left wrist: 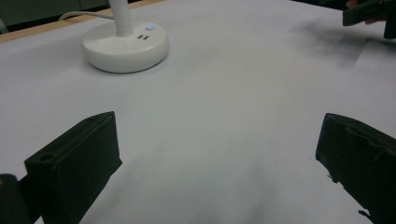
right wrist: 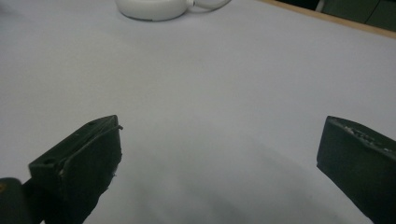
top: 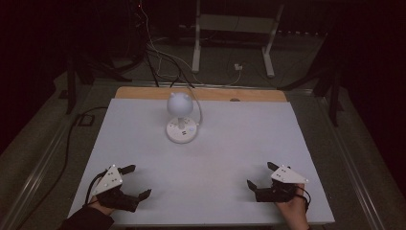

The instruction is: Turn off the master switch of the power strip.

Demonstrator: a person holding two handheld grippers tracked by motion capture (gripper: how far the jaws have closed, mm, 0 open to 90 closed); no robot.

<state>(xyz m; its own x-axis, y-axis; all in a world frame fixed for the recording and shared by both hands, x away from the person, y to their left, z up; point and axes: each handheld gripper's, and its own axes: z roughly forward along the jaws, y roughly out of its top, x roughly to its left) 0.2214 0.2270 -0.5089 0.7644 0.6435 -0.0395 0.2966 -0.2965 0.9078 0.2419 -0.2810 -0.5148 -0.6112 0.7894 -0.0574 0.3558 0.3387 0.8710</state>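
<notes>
Both grippers rest at the near edge of the white table [top: 143,143]: left gripper [top: 135,181] and right gripper [top: 260,175], jaws spread wide, holding nothing. Well ahead, apart from both, the white lamp [top: 181,120] stands upright mid-table, probably placed for equal reach from either side.

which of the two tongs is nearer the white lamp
Judged from the high view, the left tongs, by a small margin. The lamp stands left of centre, so the right tongs lie slightly farther off.
</notes>
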